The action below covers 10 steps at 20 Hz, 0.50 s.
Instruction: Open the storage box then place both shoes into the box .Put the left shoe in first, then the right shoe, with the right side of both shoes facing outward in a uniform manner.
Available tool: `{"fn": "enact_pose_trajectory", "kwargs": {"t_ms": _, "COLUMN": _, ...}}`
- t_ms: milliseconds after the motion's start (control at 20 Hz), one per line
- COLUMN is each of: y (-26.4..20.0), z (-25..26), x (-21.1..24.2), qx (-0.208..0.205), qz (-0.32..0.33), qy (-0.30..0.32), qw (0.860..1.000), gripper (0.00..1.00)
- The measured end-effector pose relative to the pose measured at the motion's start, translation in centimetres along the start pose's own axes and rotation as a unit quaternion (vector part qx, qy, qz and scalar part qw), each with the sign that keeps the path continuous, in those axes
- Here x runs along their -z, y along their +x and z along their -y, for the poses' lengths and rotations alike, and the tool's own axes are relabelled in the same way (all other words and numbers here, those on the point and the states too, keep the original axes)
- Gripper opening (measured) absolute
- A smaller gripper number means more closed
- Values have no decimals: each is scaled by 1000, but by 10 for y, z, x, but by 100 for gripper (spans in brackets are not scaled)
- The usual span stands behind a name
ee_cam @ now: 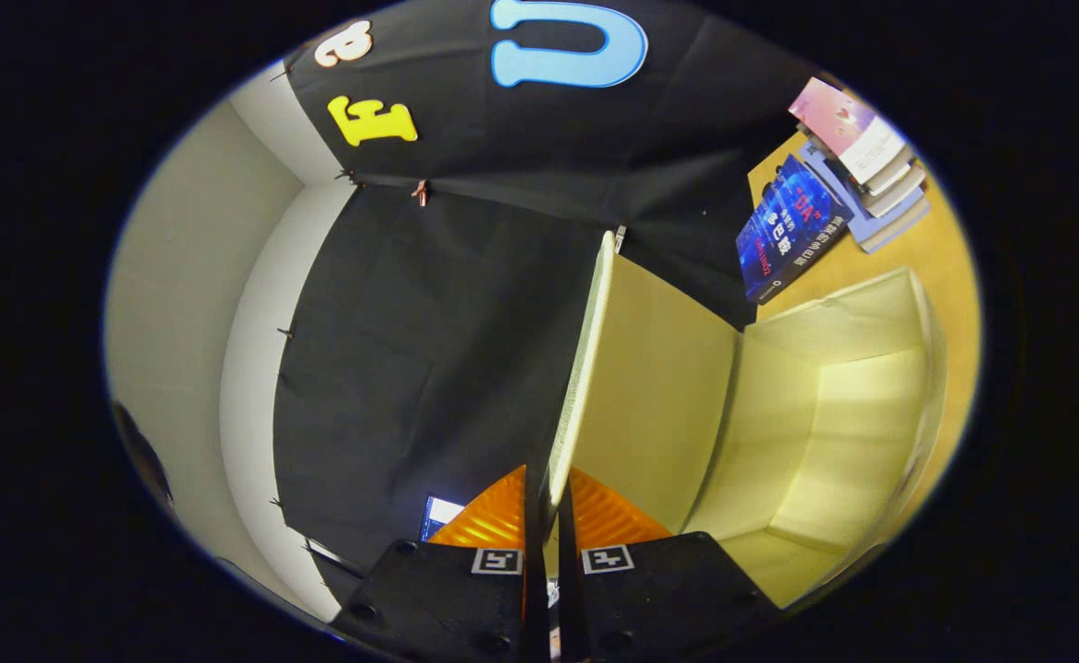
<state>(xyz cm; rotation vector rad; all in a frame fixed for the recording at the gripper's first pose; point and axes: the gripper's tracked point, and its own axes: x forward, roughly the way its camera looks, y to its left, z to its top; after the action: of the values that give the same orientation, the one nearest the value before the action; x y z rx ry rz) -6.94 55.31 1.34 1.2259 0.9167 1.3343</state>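
My gripper (547, 502) is shut on the edge of the storage box lid (650, 387), a pale translucent panel that stands swung up and runs away from the fingers. The view is rolled on its side. To the right of the lid the open storage box (834, 433) shows its pale, empty inside. Both fingers press on the lid's thin rim, one on each face.
The box rests on a yellow-brown wooden table (949, 258). Beyond the box a stack of books (862, 175) lies on that table, with a dark blue book (790, 230) leaning by it. Black cloth hangs behind, and a pale wall (190, 304) stands beside it.
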Motion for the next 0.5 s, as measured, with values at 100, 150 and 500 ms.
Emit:
{"fn": "enact_pose_trajectory", "kwargs": {"t_ms": 100, "y": 21, "z": -5, "x": 6, "qx": 2, "qz": -8, "qy": -9, "qw": 1000, "gripper": 11}}
{"fn": "enact_pose_trajectory", "kwargs": {"t_ms": 150, "y": 30, "z": -6, "x": 9, "qx": 3, "qz": -13, "qy": -12, "qw": 1000, "gripper": 11}}
{"fn": "enact_pose_trajectory", "kwargs": {"t_ms": 500, "y": 66, "z": 11, "x": 28, "qx": 33, "qz": -29, "qy": -25, "qw": 999, "gripper": 81}}
